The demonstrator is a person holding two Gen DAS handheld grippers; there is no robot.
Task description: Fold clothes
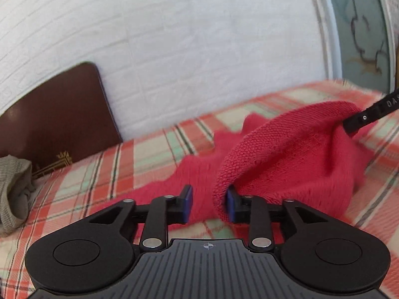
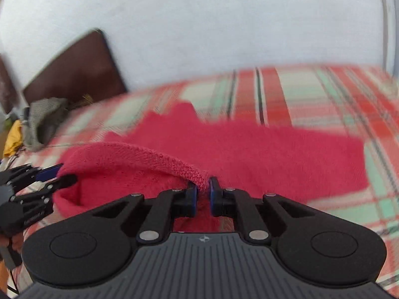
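Left gripper [image 1: 209,205] jaws apart, red knit garment [image 1: 286,154] hem against right pad only. Right gripper [image 1: 349,124] lifts far corner above plaid blanket [image 1: 87,174].

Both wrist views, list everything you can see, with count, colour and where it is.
knitted garment: one, red, spread on the blanket, its ribbed edge lifted between the two grippers
blanket: one, red, cream and green plaid, covering the bed
headboard: one, dark brown, against the wall at the far left
grey garment: one, crumpled at the bed's left edge
yellow item: one, beside the grey garment, too blurred to identify
wall: white, brick-textured, behind the bed
left gripper: black, blue pads, jaws apart, ribbed edge against one pad
right gripper: black, blue pads, jaws pinching the ribbed edge
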